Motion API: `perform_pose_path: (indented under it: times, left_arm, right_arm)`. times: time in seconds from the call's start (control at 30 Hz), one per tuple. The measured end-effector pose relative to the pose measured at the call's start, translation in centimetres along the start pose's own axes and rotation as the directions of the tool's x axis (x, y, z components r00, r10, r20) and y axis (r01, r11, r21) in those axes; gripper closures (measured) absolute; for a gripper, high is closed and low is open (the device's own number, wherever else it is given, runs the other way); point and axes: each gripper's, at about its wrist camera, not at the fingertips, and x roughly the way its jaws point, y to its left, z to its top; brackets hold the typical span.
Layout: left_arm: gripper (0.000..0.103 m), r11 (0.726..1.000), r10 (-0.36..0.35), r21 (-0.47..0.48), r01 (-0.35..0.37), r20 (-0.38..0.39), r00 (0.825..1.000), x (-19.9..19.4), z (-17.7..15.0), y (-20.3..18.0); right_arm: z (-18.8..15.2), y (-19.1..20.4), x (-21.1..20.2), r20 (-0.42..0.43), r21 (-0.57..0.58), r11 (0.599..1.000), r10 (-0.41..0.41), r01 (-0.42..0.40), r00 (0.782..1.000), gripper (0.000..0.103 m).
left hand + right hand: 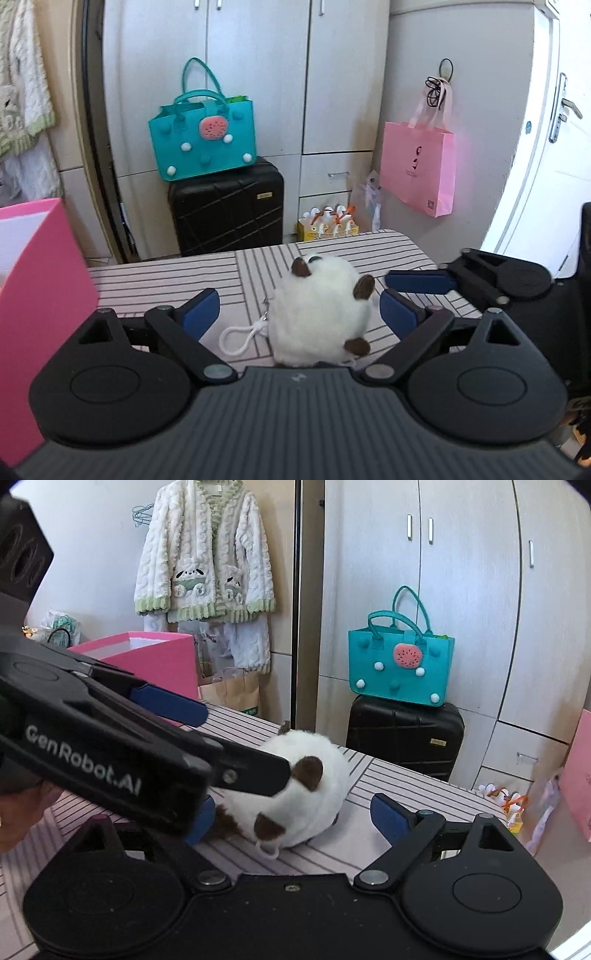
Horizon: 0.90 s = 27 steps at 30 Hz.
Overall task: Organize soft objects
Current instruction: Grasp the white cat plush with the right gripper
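The left gripper [299, 308] is spread wide around a white plush toy [317, 314] lying on the striped tabletop [166, 284]. The right gripper [295, 812], also spread, flanks it, perhaps touching. A pink box [33, 295] stands nearby.

Both tools, left [299, 310] and right [295, 814], gape wide.
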Motion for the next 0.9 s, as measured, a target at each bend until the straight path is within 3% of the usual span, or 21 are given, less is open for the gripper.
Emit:
perform_pose_path:
  times: [0.27,0.4,0.57,0.9]
  left_arm:
    - [0.011,0.998,-0.061,-0.023,0.061,-0.034,0.998,1.7,0.9,0.2]
    - [0.013,0.996,-0.078,-0.047,0.075,-0.064,0.995,2.6,1.1,0.4]
    - [0.039,0.996,-0.073,-0.063,0.068,-0.083,0.994,3.5,0.6,0.4]
    - [0.047,0.985,-0.112,-0.141,0.097,-0.109,0.988,3.1,-0.1,1.2]
  right_arm:
    - [0.1,0.0,2.3,-0.072,0.015,0.999,0.030,-0.029,0.997,0.010]
    - [0.3,-0.2,2.5,-0.071,0.051,0.997,0.053,-0.050,0.996,0.017]
    - [0.3,-0.1,2.7,-0.065,0.071,0.996,0.053,-0.049,0.996,0.030]
    - [0.3,0.9,1.6,-0.065,0.085,0.996,0.032,-0.027,0.997,0.035]
